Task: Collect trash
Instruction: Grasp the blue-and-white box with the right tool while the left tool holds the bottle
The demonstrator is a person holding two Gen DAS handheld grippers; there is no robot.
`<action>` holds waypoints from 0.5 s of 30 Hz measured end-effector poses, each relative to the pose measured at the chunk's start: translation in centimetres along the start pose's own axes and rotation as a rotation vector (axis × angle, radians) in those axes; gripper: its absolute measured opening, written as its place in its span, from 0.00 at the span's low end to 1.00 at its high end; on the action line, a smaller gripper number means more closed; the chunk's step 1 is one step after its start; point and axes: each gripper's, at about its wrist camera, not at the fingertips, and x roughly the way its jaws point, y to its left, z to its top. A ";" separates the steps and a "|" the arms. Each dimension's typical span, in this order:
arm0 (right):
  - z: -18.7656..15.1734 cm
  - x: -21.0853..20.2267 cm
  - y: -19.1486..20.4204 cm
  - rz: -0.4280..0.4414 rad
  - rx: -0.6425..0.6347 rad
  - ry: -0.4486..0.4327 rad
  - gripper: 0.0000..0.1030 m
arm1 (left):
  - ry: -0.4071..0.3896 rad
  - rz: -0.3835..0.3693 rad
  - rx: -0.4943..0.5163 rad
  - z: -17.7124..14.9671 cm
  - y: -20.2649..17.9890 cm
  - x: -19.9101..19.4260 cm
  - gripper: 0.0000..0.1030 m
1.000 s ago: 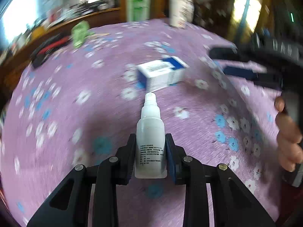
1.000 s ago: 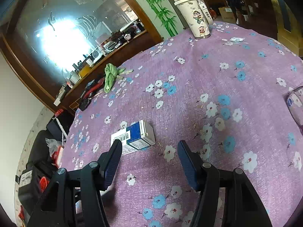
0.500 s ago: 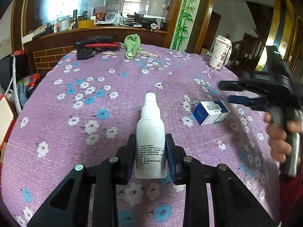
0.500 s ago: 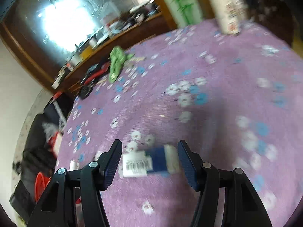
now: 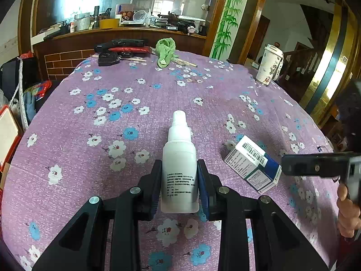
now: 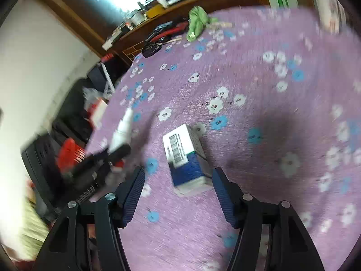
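In the left wrist view, the left gripper [image 5: 179, 186] is clamped on a white spray bottle [image 5: 179, 158], its two pads pressing the bottle's lower body while the nozzle points toward 12 o'clock above the purple floral tablecloth [image 5: 94, 158]. Just beyond, at about 3 o'clock from the bottle, a small blue-and-white box [image 5: 253, 163] with a barcode lies on the cloth, and the right gripper [image 6: 178, 194] reaches in from the right edge. In the right wrist view, that gripper's jaws stand wide apart with the box's blue end lying between them; the right-hand pad is just beside the box, though blur hides whether they touch. Farther off, at 1 o'clock in the left view, a white paper cup [image 5: 269, 64] stands near the table's far edge. At 12 o'clock a crumpled green cloth [image 5: 166, 50] lies by some black and red tools [image 5: 123, 48].
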 end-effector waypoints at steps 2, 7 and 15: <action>0.2 0.3 0.7 -0.072 -0.058 -0.025 0.67 | -0.002 0.004 0.002 -0.1 0.0 -0.1 0.28; 0.5 2.3 1.9 -0.062 -0.087 0.007 0.67 | -0.007 0.015 0.000 0.0 0.2 -0.2 0.28; -0.4 3.2 2.9 -0.246 -0.128 -0.001 0.36 | -0.010 0.019 0.013 0.1 0.0 -0.2 0.28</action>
